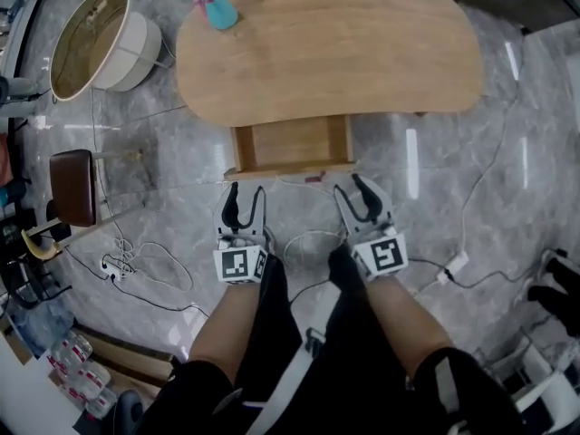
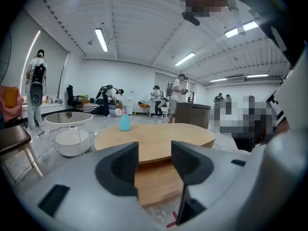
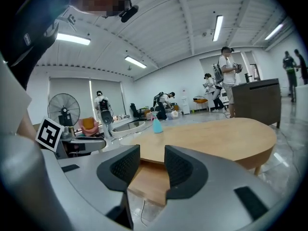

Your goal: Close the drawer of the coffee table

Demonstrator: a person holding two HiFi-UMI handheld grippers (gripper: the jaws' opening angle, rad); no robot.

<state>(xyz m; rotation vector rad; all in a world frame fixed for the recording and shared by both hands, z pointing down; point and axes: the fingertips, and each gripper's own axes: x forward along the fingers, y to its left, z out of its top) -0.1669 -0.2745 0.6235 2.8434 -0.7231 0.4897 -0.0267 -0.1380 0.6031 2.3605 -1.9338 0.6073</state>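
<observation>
The open drawer [image 1: 292, 143] seems stiff and light, best pushed on its near front edge by the left hand-held gripper [image 1: 245, 192] and right hand-held gripper [image 1: 351, 187], both spread, empty.

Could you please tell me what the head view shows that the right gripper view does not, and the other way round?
Only the head view: a brown stool and a white round tub on the floor to the table's left, and the person's legs. Only the right gripper view: a standing fan, people at the far side of the room, and ceiling lights. Both: the wooden table, its open drawer, the teal bottle on top, and the right gripper with its jaws apart.
</observation>
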